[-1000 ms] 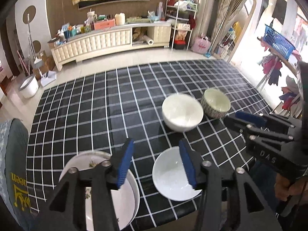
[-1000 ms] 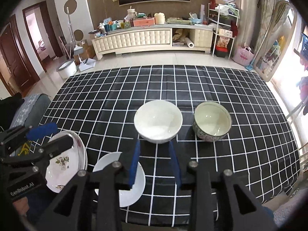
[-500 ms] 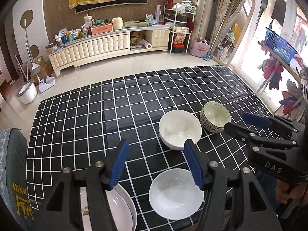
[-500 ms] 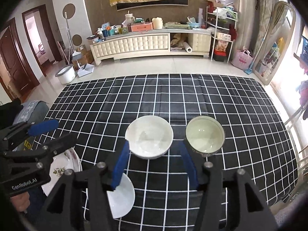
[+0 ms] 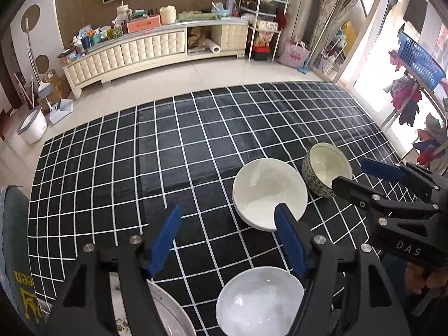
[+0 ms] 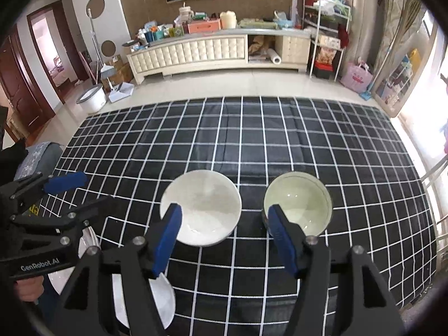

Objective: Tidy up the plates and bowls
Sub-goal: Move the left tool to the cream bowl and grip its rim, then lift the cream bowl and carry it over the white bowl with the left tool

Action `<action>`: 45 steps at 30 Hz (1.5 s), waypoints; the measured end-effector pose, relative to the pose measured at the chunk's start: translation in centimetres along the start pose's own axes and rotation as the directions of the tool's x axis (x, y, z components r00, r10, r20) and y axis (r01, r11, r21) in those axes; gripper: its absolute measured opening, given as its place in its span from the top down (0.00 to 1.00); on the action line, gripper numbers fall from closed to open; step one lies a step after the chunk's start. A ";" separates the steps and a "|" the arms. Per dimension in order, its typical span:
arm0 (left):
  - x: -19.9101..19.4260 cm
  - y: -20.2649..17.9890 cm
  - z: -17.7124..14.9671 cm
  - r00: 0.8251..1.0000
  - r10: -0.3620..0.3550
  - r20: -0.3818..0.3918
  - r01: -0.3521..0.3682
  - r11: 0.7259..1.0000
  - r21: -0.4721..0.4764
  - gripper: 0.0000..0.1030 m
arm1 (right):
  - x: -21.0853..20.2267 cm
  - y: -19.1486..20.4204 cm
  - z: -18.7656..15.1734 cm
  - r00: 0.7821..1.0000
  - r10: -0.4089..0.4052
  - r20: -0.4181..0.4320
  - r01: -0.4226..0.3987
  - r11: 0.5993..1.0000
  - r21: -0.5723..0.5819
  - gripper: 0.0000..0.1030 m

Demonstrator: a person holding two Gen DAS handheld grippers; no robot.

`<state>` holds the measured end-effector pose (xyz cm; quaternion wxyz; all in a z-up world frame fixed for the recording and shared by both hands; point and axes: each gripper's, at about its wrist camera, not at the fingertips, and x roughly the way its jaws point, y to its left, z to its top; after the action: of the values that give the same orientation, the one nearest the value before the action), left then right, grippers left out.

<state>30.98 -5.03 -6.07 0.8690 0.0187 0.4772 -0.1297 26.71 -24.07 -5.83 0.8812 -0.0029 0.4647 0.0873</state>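
The left gripper (image 5: 228,242) hovers, jaws spread and empty, above the black checked worktop (image 5: 196,151). The right gripper (image 6: 224,236) hovers likewise agape near the plain white ceramic bowl (image 6: 201,205).

two bowls on the checked tablecloth (image 6: 280,140): one white bowl (image 6: 201,206), one patterned bowl (image 6: 298,204) just beside it. two plates at the near edge: one small white plate (image 5: 259,305), one floral plate (image 5: 168,315) toward the near left corner.

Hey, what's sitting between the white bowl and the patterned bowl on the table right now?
Nothing. In the right wrist view, only bare checked tablecloth shows between the white bowl and the patterned bowl.
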 end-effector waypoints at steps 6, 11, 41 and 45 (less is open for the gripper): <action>3.2 -0.1 0.7 0.996 -0.004 -0.091 0.004 1.000 0.002 0.33 | 2.5 -0.8 0.2 0.999 0.015 -0.051 -0.016 1.000 -0.011 0.34; 5.0 -0.5 1.1 0.993 0.006 -0.122 -0.003 1.000 0.031 0.33 | 4.6 -0.9 0.4 0.994 0.028 -0.104 -0.031 0.999 -0.033 0.34; 12.4 0.5 1.4 0.963 -0.055 -0.265 0.054 0.998 -0.012 0.72 | 10.3 -2.2 -0.7 0.972 0.024 -0.232 -0.034 0.999 -0.039 0.76; 12.4 0.0 1.3 0.960 -0.063 -0.274 0.067 0.998 0.002 0.81 | 10.4 -2.3 -1.0 0.967 0.022 -0.253 -0.027 1.000 -0.016 0.82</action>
<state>38.35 -7.85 -15.73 0.7899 0.0258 0.5922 -0.1571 31.96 -24.88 -15.10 0.8136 -0.0166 0.5723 0.1014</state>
